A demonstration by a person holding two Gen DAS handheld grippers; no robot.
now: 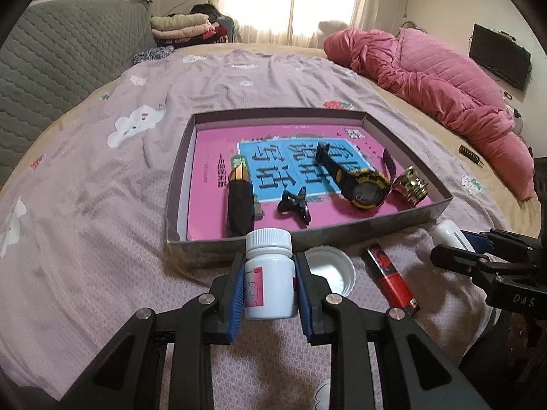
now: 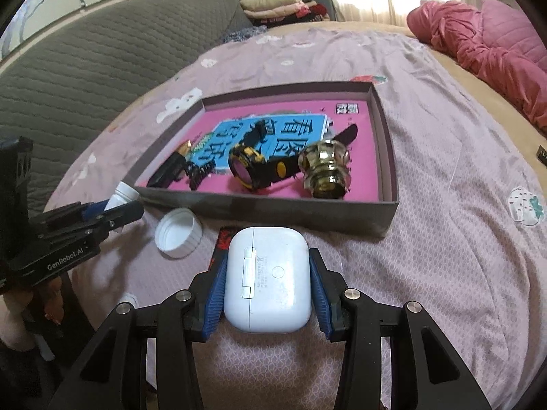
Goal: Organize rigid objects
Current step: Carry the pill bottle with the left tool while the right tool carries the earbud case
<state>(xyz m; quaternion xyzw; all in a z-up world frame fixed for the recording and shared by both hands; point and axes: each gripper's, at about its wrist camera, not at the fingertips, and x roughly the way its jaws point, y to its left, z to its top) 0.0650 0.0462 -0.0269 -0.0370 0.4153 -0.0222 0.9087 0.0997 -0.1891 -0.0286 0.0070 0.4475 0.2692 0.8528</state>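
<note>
A bed (image 1: 102, 171) covered by a mauve sheet with cloud prints is being used as the work surface, with a grey quilted sofa and a bright window behind. Nearest, a white pill bottle (image 1: 270, 276) is being gripped upright by the left claw (image 1: 270, 285), its pads clenched on the bottle's sides. A white earbud case (image 2: 268, 278) is being clamped by the right claw (image 2: 268, 290) in the same way. Just beyond, a loose white cap (image 1: 330, 270) and a red lighter (image 1: 391, 278) are lying on the sheet; the lighter is being largely hidden by the case in the right view. Further on, a shallow box (image 1: 410, 220) is holding a black-and-yellow watch (image 1: 362, 184), a black clip (image 1: 295, 205), a gold ornament (image 1: 412, 184) and a dark folded object that is hard to identify. A pink quilt (image 1: 444, 82) is lying farthest away.
</note>
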